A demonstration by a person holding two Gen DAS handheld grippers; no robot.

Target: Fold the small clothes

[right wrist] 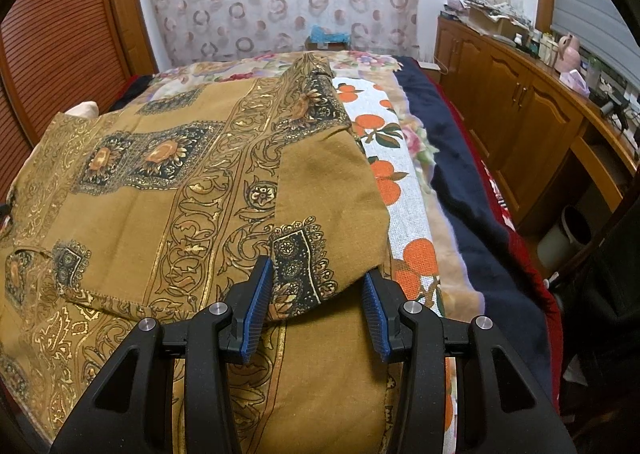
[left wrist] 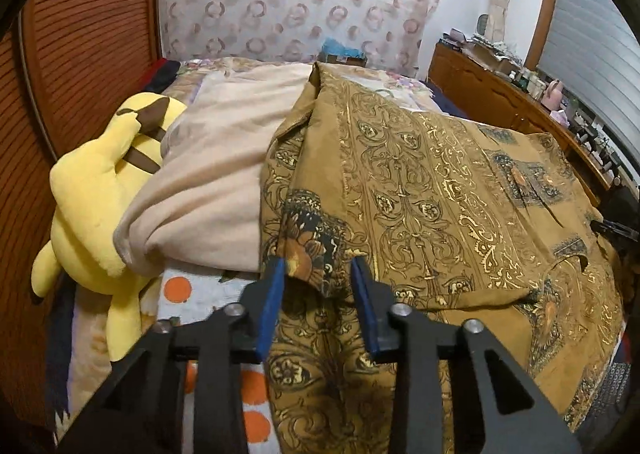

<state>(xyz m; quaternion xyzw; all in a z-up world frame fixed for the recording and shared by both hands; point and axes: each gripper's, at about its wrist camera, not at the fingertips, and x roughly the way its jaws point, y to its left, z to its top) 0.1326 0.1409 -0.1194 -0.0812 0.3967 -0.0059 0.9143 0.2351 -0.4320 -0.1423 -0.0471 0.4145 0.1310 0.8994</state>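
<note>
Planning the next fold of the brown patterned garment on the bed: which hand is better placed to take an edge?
Probably left. The left gripper has a folded corner of the brown gold-patterned cloth garment between its jaws. The right gripper straddles a flap too, with jaws standing wider.

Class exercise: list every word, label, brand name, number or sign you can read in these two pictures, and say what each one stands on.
None can be read.
Patterned garment: ornament only, no lettering.
Items on the wooden counter: any labels are too small and blurred to read.
</note>
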